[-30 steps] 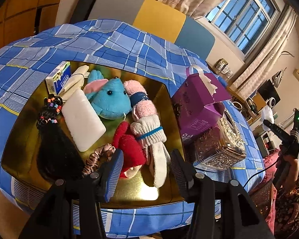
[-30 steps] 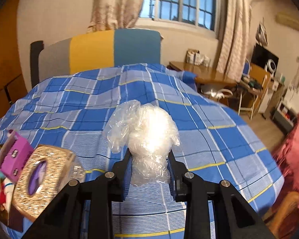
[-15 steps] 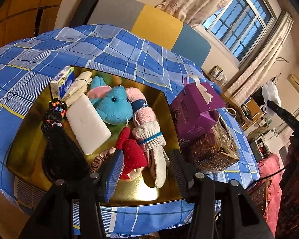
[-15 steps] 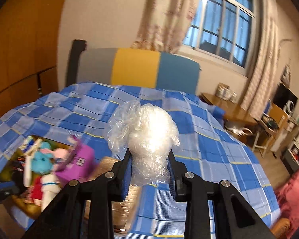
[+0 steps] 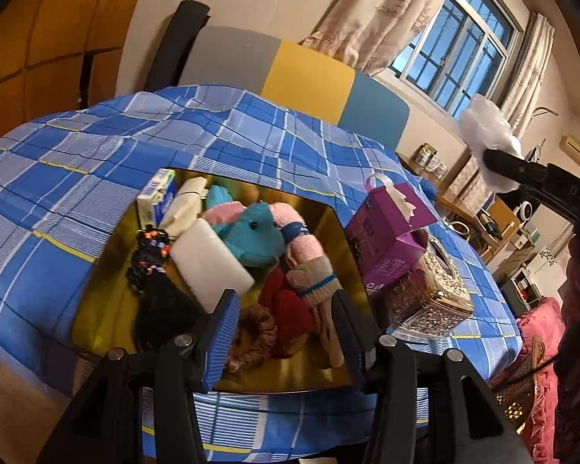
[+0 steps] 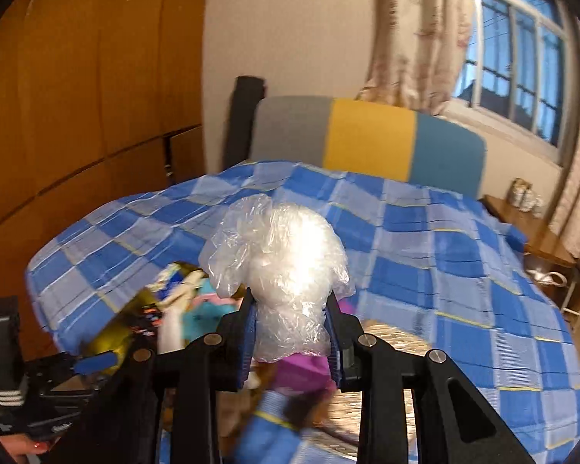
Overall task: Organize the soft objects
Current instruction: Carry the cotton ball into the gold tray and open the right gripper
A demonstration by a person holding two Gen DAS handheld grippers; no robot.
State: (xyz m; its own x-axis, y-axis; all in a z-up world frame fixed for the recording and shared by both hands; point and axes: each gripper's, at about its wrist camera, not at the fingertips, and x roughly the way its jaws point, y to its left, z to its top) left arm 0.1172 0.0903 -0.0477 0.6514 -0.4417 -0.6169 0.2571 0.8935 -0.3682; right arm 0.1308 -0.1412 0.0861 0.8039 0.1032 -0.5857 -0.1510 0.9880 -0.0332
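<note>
Right gripper (image 6: 292,328) clamped on plastic-wrapped white fluff bundle (image 6: 286,270), frame centre above gold tray (image 5: 96,309); light, squashy, slippery film, best pinched low; left gripper (image 5: 286,332) wide, empty.

We are looking across a blue plaid bedspread (image 5: 251,131) toward a grey, yellow and teal padded headboard (image 6: 367,139). Floral beige curtains (image 5: 371,11) are framing a barred window (image 5: 460,50) showing dusk-blue sky; orange wooden panelling (image 6: 77,96) is glowing warmly.
</note>
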